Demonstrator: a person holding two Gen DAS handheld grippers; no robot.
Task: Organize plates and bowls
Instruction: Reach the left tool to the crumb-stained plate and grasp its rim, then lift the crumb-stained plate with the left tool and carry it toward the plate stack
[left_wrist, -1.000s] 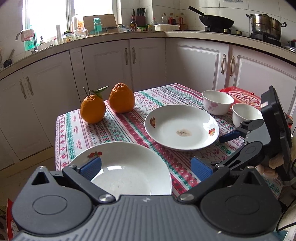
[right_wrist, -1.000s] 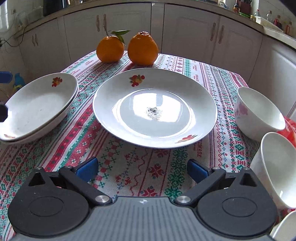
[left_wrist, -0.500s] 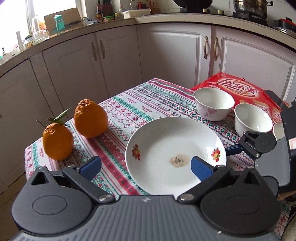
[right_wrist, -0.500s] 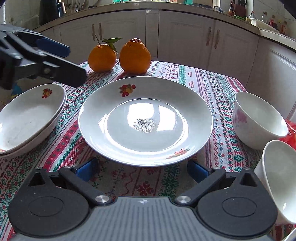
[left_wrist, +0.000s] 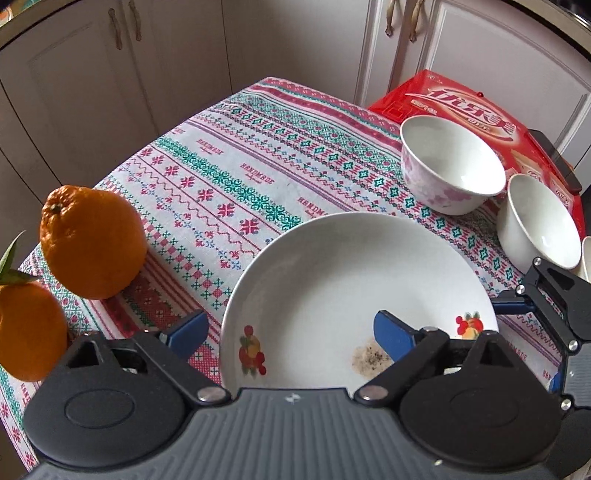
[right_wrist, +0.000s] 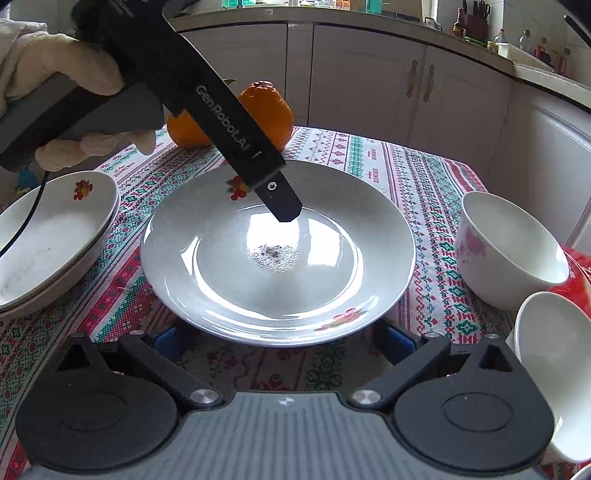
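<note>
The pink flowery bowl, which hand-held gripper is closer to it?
Right, I think. The right hand-held gripper sits by the plate's near rim, with the pink flowery bowl just to its right. The left hand-held gripper, its jaws closing, straddles the plate's opposite rim.

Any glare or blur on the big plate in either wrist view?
Right wrist view: strong window glare on the plate around its dark residue; everything stays sharp. Left wrist view: the plate is evenly lit, no glare; fisheye bends the cupboard doors.

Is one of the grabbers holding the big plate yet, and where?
Not yet. The left gripper is closing with the plate rim between its jaws, its pads not yet pressing. The right gripper waits open by the near rim.
</note>
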